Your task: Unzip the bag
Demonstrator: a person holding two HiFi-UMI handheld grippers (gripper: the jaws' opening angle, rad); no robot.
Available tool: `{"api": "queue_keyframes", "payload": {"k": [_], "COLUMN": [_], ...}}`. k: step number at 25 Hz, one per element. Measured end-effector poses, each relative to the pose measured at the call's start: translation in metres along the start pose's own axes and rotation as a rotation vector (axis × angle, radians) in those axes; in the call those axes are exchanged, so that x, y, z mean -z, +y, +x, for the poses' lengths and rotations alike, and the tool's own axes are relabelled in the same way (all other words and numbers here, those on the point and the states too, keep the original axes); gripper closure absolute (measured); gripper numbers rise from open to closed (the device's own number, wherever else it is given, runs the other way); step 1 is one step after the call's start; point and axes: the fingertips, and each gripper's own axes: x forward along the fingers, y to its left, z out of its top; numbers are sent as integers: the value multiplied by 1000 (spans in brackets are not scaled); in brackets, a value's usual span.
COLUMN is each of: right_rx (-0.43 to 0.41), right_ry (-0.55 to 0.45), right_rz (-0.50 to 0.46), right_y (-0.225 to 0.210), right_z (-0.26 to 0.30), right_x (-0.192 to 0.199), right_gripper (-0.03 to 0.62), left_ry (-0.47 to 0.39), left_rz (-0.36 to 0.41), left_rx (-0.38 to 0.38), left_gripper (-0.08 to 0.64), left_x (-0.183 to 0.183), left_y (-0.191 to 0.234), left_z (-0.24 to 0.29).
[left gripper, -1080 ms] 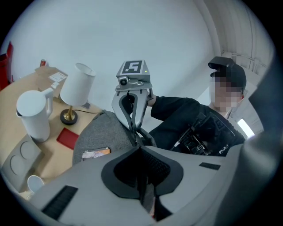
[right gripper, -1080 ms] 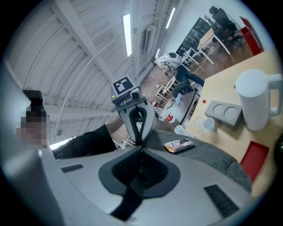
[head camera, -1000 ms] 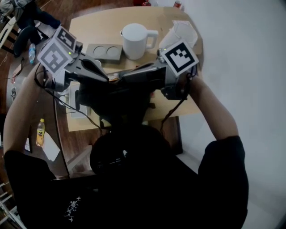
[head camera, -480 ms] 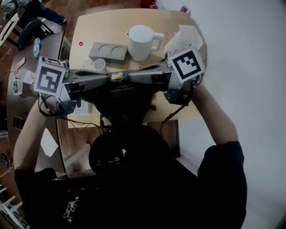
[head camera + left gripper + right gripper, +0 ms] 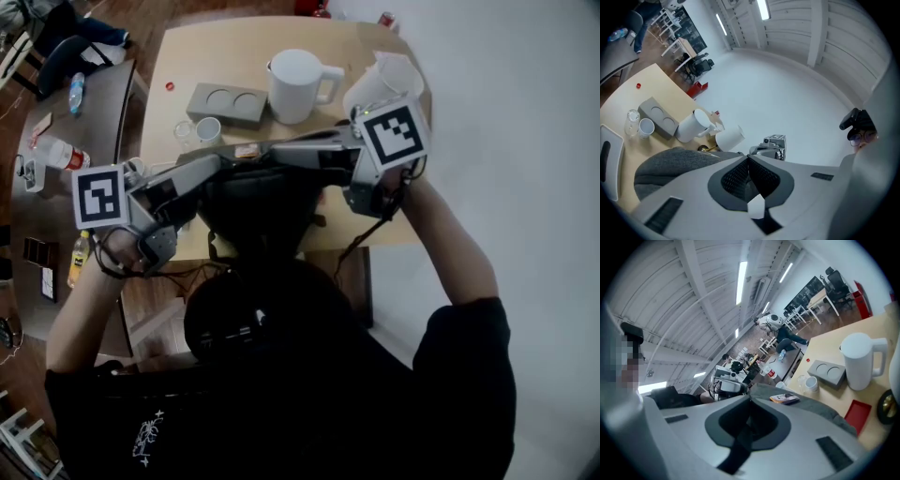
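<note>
Centrally in the head view, the dark grey bag (image 5: 262,202) lies on the near edge of the pale wooden desk (image 5: 187,56), just above the person's head. Both grippers reach in over its upper rim from opposite sides.

The left gripper (image 5: 217,161) comes in from the middle left of the frame and slants up to the right, with its tips over the bag's upper left corner. In the left gripper view its jaws (image 5: 749,158) are pressed together. The bag's grey fabric (image 5: 670,164) fills the lower left just under them. A small pale tab (image 5: 757,206) sits in the hollow behind the tips; I cannot tell what it is.

The right gripper (image 5: 264,150) lies almost level along the bag's top edge, with its tips near the left gripper's. In the right gripper view its jaws (image 5: 750,399) are closed on a black strap (image 5: 740,441) that runs down to the lower left. The bag's fabric (image 5: 811,406) spreads to the right just beyond the tips, and a small flat packet (image 5: 785,399) rests on it.

Beyond the bag, towards the top of the head view, stand a white pitcher (image 5: 295,84), a grey block with two round hollows (image 5: 225,103) and a small white cup (image 5: 208,129).
</note>
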Motion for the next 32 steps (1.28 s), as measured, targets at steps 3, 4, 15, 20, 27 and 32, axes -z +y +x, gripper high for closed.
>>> {"api": "queue_keyframes", "payload": {"k": [3, 4, 15, 20, 27, 32], "right_rx": [15, 15, 56, 58, 57, 56], "right_ry": [-26, -31, -104, -117, -133, -134], "right_rz": [-5, -3, 12, 24, 30, 33], "right_y": [0, 0, -4, -6, -11, -12], "right_z": [-2, -2, -7, -8, -10, -11], "right_x": [-1, -1, 2, 0, -3, -4], "right_gripper": [588, 588, 588, 588, 588, 588], "left_ry": [-75, -88, -220, -228, -235, -246], "left_rz": [-3, 3, 34, 31, 15, -4], "left_rx": [6, 4, -6, -4, -4, 12], "left_gripper": [555, 555, 557, 557, 557, 557], "left_x": [-1, -1, -2, -6, -10, -11], "left_y": [2, 3, 8, 10, 12, 11], "left_z": [0, 0, -7, -6, -3, -4]}}
